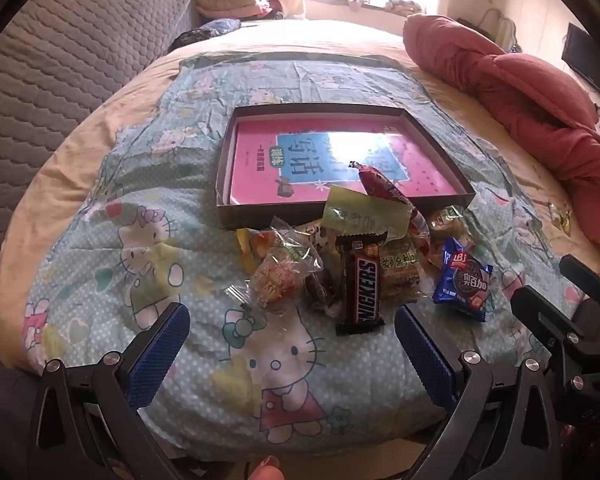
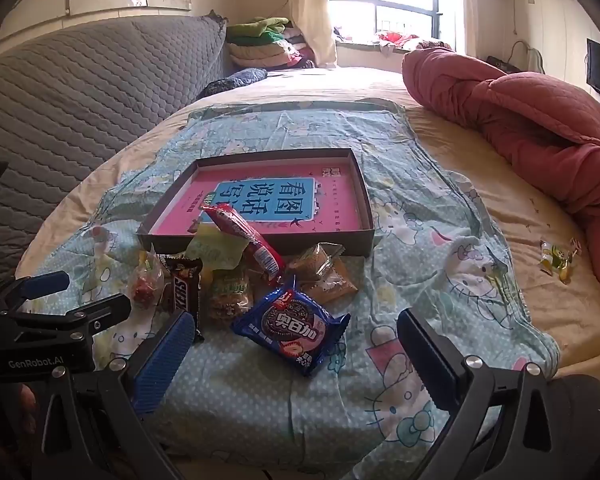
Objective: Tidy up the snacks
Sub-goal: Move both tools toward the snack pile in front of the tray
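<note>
Snickers (image 1: pixel 360 286): just ahead of the left gripper (image 1: pixel 292 346), between the lines of its 2 fingers, nearer the right-side one; long axis runs almost straight away from the fingers, so the jaws would close across its width.
Blue pack (image 2: pixel 290 330): just ahead of the right gripper (image 2: pixel 296 354), in the gap between its fingers and nearer the left-side one; it lies at a slant, 1 corner toward the gripper.
Nearer hand: by my reading, left for the Snickers, right for the blue pack.
Left fingers: spread wide, nothing between them, clear of the pile.
Right fingers: spread wide, nothing between them, not touching the pack.
Box (image 1: pixel 228 152): beyond the pile from both grippers, open, a pink book (image 1: pixel 260 168) flat inside; no snack lies fully in it.
Red stick (image 1: pixel 384 188): farthest item of the pile, its far end propped over the box's near wall.
Counts: 1 Snickers, 1 blue pack, 1 red stick, 1 green wrapper (image 1: pixel 360 214), 1 box, 1 book; clear-wrapped pieces overlap, number unclear.
Stray sweets (image 2: pixel 558 258): well apart, off to the right of the right fingers.
</note>
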The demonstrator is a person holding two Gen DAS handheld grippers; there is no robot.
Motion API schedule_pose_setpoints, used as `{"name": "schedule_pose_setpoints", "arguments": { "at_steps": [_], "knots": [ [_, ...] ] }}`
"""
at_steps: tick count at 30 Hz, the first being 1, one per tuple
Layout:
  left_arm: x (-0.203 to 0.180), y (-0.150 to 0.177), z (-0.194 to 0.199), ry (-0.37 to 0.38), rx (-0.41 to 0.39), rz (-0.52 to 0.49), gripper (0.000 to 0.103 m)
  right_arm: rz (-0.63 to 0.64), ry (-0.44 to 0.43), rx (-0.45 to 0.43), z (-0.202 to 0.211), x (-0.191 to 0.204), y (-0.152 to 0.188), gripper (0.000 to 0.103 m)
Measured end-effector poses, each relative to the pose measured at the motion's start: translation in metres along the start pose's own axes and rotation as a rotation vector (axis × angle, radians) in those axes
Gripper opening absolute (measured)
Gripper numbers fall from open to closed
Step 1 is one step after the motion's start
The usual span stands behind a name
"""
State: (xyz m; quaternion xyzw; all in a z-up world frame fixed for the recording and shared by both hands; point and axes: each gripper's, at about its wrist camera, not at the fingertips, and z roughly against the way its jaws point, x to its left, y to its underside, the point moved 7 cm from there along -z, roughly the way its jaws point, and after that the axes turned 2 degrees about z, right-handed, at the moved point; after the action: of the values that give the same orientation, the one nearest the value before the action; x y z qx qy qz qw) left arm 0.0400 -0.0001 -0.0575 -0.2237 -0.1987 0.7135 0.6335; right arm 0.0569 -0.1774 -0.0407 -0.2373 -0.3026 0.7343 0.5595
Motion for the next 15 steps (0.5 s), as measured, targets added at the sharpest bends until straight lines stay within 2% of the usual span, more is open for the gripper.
{"name": "schedule_pose_setpoints", "arguments": {
  "at_steps": [15],
  "knots": [
    [0.0015,0.0013,-0.0013,0.005,-0.001,0.0,0.102,0.013,0.012,-0.001,-0.0002,-0.0002,-0.0004,0.102]
  ]
}}
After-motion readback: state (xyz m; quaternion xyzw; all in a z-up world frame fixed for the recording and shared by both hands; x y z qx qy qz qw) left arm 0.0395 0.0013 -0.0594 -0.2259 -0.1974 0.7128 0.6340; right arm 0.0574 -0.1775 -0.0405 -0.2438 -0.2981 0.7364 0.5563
